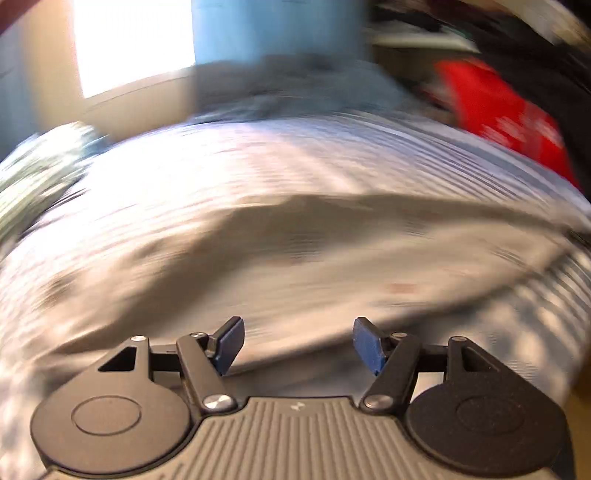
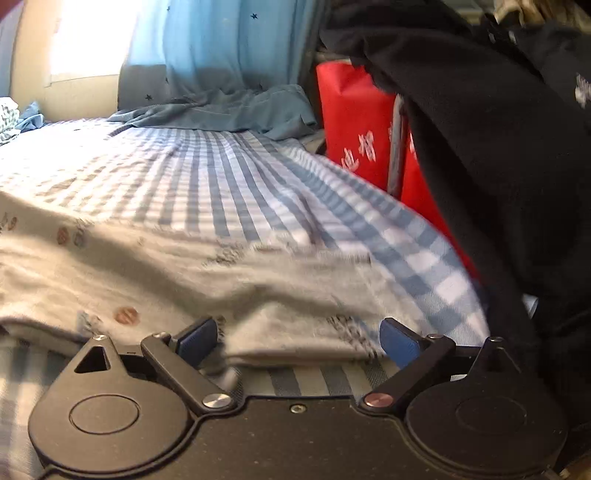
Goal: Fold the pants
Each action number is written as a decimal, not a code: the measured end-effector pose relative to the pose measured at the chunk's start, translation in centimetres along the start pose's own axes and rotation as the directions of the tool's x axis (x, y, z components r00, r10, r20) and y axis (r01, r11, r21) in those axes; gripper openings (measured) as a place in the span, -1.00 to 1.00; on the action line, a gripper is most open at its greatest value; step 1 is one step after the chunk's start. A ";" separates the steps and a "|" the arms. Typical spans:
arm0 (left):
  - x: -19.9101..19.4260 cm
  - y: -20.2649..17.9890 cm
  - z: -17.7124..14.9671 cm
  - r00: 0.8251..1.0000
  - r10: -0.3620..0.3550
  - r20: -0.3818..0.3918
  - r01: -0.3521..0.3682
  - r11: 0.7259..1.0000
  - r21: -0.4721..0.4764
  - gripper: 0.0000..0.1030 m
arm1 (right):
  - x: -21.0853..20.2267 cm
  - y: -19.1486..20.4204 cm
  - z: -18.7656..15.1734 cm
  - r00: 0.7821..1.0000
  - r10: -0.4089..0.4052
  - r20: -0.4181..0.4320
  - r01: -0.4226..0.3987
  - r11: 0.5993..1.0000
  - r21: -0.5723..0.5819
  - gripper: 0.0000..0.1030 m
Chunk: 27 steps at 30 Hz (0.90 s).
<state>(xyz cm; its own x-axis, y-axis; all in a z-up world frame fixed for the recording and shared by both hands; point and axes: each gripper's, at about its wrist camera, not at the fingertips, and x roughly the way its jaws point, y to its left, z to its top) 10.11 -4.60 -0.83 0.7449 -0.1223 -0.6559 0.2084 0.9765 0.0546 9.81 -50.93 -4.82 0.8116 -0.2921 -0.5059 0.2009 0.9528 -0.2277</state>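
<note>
Plainly, in the left wrist view everything beyond the tool is smeared by blur. The left gripper (image 1: 298,345) sits at the bottom centre, its blue fingers (image 1: 229,343) spread well apart with nothing between them. Across the middle of the frame lie the pants (image 1: 295,254), a pale grey-beige cloth spread flat on the checked bedsheet (image 1: 258,158). A red bag (image 1: 495,110) shows in the upper right and a blue curtain (image 1: 273,29) at the top.

The right wrist view is sharper. The right gripper (image 2: 300,341) stands wide at the bottom centre, holding nothing, its tips just short of the near edge of the pants (image 2: 184,280), which lie across the lower half of the frame on the bedsheet (image 2: 207,173). Small printed patterns dot the cloth. A dark garment (image 2: 498,147) hangs down the right side, in front of the red bag (image 2: 354,122), and a blue-grey cloth (image 2: 229,110) lies crumpled at the far end of the bed.

I judge the pants to be light, soft and limp, likely to sag and crease when lifted. The doubled near edge looks the best place to pinch, one gripper toward each end, so the layers lift together.
</note>
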 end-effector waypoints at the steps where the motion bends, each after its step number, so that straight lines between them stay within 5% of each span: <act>1: -0.9 2.8 -0.3 0.999 0.047 0.001 -0.047 0.997 -0.061 0.43 | -0.4 1.0 0.6 1.000 0.023 0.018 -0.023 0.999 -0.023 0.92; 5: -2.4 12.5 0.1 0.975 0.220 -0.014 -0.217 0.945 -0.246 0.43 | -0.9 5.8 4.4 0.982 0.172 0.076 -0.161 0.979 -0.129 0.94; 7: -2.3 15.6 1.4 0.969 0.245 -0.016 -0.238 0.923 -0.302 0.43 | -0.2 9.4 6.7 0.945 0.318 0.076 -0.304 0.941 -0.150 0.94; 9: -1.6 16.8 3.0 0.977 0.214 0.026 -0.195 0.930 -0.313 0.43 | 1.0 13.0 9.1 0.874 0.482 0.059 -0.472 0.872 -0.128 0.93; 13: 1.8 15.7 5.3 0.986 0.154 0.068 -0.135 0.963 -0.233 0.45 | 4.2 21.5 14.1 0.660 0.751 0.009 -0.750 0.659 -0.055 0.84; 16: 5.5 13.6 6.0 0.996 0.059 0.073 -0.046 0.985 -0.166 0.45 | 6.5 27.1 16.6 0.571 0.819 -0.063 -0.820 0.565 -0.087 0.75; 21: 10.9 11.9 6.9 0.999 -0.018 0.034 0.021 0.996 -0.089 0.45 | 10.5 31.8 17.6 0.515 0.827 -0.225 -0.853 0.520 -0.039 0.42; 24: 12.7 11.7 6.7 1.000 -0.015 0.005 0.015 0.996 -0.085 0.45 | 9.8 31.8 16.6 0.531 0.814 -0.236 -0.845 0.529 -0.074 -0.55; 27: 13.9 12.4 5.7 1.000 0.019 -0.024 -0.021 0.994 -0.107 0.45 | 6.6 31.5 15.5 0.539 0.823 -0.180 -0.841 0.514 -0.169 -0.76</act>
<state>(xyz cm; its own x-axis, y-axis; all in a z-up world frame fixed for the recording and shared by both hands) 26.72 4.83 -4.98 0.7333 -0.0999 -0.6726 0.1237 0.9922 -0.0126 29.96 -21.56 -2.47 0.5040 0.6113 -0.6101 -0.6717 0.7215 0.1680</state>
